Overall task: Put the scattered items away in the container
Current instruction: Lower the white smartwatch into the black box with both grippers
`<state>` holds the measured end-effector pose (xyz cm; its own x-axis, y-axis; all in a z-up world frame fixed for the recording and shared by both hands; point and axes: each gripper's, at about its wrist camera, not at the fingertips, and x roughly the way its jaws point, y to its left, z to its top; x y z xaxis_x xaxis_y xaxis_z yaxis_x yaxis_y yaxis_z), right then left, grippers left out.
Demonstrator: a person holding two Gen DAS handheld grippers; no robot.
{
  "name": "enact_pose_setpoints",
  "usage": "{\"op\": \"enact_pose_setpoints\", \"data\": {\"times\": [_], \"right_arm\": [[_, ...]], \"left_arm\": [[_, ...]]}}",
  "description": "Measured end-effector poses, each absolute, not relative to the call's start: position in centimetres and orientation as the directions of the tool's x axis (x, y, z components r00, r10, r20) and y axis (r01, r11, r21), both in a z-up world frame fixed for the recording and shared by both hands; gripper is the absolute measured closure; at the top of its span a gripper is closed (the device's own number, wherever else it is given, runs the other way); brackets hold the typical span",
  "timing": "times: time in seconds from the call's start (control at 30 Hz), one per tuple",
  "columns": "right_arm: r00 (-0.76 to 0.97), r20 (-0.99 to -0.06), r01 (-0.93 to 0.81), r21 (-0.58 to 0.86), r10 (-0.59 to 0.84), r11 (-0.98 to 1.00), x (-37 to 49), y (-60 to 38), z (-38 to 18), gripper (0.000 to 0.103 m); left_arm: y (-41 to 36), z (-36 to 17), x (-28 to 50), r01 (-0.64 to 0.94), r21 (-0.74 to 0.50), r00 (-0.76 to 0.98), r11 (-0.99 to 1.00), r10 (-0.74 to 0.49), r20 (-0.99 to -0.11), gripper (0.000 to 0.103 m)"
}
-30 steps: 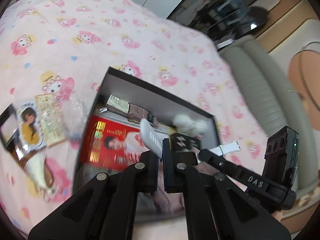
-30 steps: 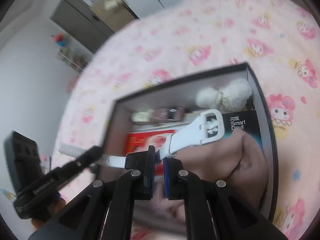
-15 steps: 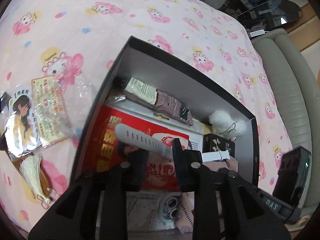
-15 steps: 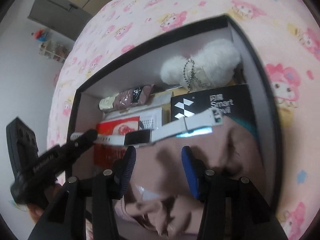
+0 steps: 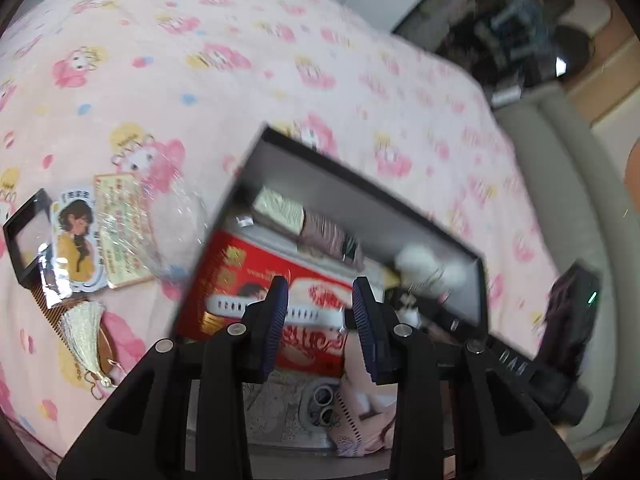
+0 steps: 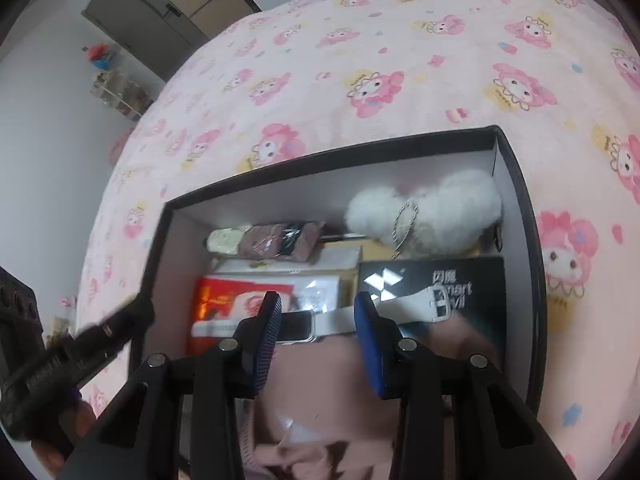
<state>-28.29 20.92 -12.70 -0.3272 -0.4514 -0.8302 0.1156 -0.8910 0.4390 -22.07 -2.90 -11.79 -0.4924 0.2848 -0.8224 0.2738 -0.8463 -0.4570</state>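
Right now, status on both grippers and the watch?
Left gripper open, right gripper open, both empty. White watch lying inside box. Card packet, comb outside on bedspread.

You have the box (image 6: 520, 184) on the bed (image 6: 360, 40). In it: watch (image 6: 304, 326) lying across the booklet (image 6: 224, 300), pouch (image 6: 424, 212) at the far wall, packet (image 6: 272, 240) left of that. Cards (image 5: 100, 232) and comb (image 5: 80, 320) lie on the bed left of the box.

A white-strapped smartwatch (image 6: 320, 322) lay flat inside the dark open-topped cardboard box (image 6: 516, 184), stretched across a red printed packet (image 6: 224, 300) and a black carton (image 6: 432, 280); a cellophane-wrapped card (image 5: 100, 236) and tasselled wooden comb (image 5: 80, 328) lay on the bed.
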Motion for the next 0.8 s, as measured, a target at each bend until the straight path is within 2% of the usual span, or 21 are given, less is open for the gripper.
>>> {"op": "enact_pose_setpoints", "data": {"times": [0.1, 0.23, 0.4, 0.53, 0.63, 0.8], "right_arm": [[-0.301, -0.836, 0.102, 0.451, -0.460, -0.887, -28.4, 21.5, -13.3, 0.069], [-0.257, -0.850, 0.085, 0.453, -0.459, -0.887, -28.4, 21.7, -14.5, 0.069], [-0.234, -0.848, 0.069, 0.474, -0.476, -0.878, -28.2, 21.9, -14.7, 0.069], [-0.300, -0.830, 0.072, 0.471, -0.469, -0.879, -28.0, 22.5, -13.6, 0.069], [-0.326, -0.826, 0.093, 0.456, -0.460, -0.885, -28.0, 22.4, -12.9, 0.069], [-0.250, -0.872, 0.091, 0.412, -0.421, -0.907, -28.6, 21.6, -14.8, 0.069]], "left_arm": [[-0.7, -13.9, -23.5, 0.217, -0.443, -0.383, -0.870, 0.341, -0.858, 0.071], [1.3, -16.2, -25.0, 0.209, -0.357, -0.283, -0.910, 0.293, -0.913, 0.071], [-0.4, -15.8, -26.3, 0.258, -0.387, -0.329, -0.885, 0.296, -0.897, 0.071], [-0.6, -14.9, -26.2, 0.217, -0.470, -0.387, -0.856, 0.367, -0.846, 0.071], [-0.9, -14.9, -26.8, 0.233, -0.460, -0.406, -0.857, 0.344, -0.847, 0.071], [-0.9, -16.2, -28.0, 0.300, -0.447, -0.332, -0.843, 0.347, -0.877, 0.071]]}}
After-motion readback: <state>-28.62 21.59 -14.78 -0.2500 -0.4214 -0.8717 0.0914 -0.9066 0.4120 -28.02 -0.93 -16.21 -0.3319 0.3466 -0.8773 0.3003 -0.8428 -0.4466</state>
